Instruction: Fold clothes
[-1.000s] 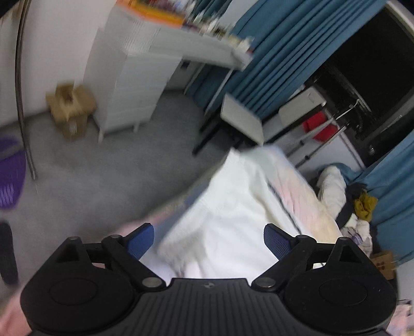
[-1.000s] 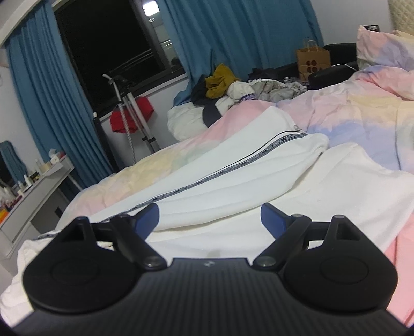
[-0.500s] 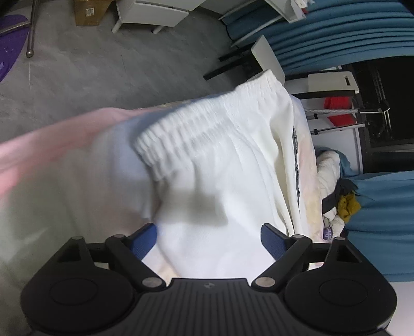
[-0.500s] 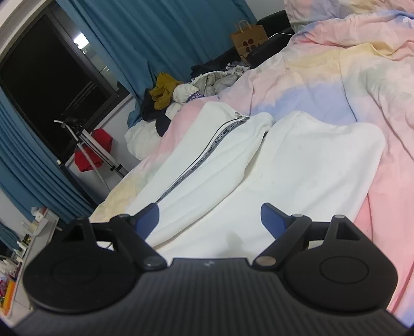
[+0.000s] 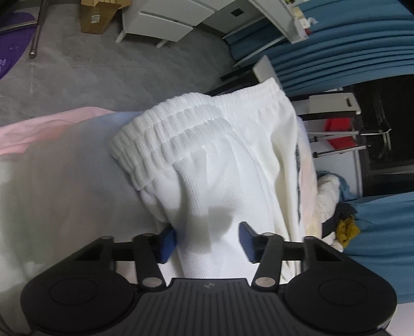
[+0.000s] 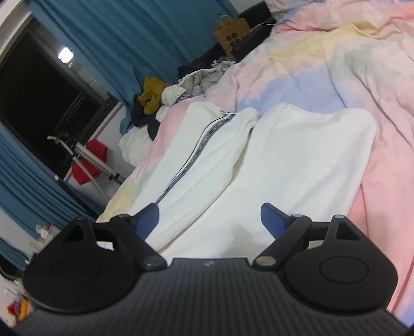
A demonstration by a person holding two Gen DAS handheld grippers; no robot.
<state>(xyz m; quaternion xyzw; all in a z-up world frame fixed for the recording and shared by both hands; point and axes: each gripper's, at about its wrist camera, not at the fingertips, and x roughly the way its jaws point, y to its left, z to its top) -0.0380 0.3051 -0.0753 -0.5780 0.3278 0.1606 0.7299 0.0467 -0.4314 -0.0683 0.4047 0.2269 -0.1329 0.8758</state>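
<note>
White sweatpants (image 5: 222, 165) with an elastic waistband (image 5: 181, 124) and a dark side stripe lie on a pastel bedspread (image 6: 336, 85). In the left wrist view my left gripper (image 5: 205, 244) sits low at the waist end, its blue pads either side of a raised fold of the white fabric, jaws half closed with a gap still showing. In the right wrist view the pants' two legs (image 6: 284, 160) stretch away side by side. My right gripper (image 6: 209, 219) is open and empty just above the fabric.
A pile of clothes (image 6: 165, 95) and a paper bag (image 6: 230, 31) lie at the bed's far side. Blue curtains, a dark window and a drying rack with a red cloth (image 6: 88, 160) stand beyond. White drawers (image 5: 165, 20) and a cardboard box (image 5: 98, 13) are on the grey floor.
My left gripper dropped toward the waistband and its jaws narrowed around a fold of fabric. My right gripper tilted and moved in over the pants, staying open.
</note>
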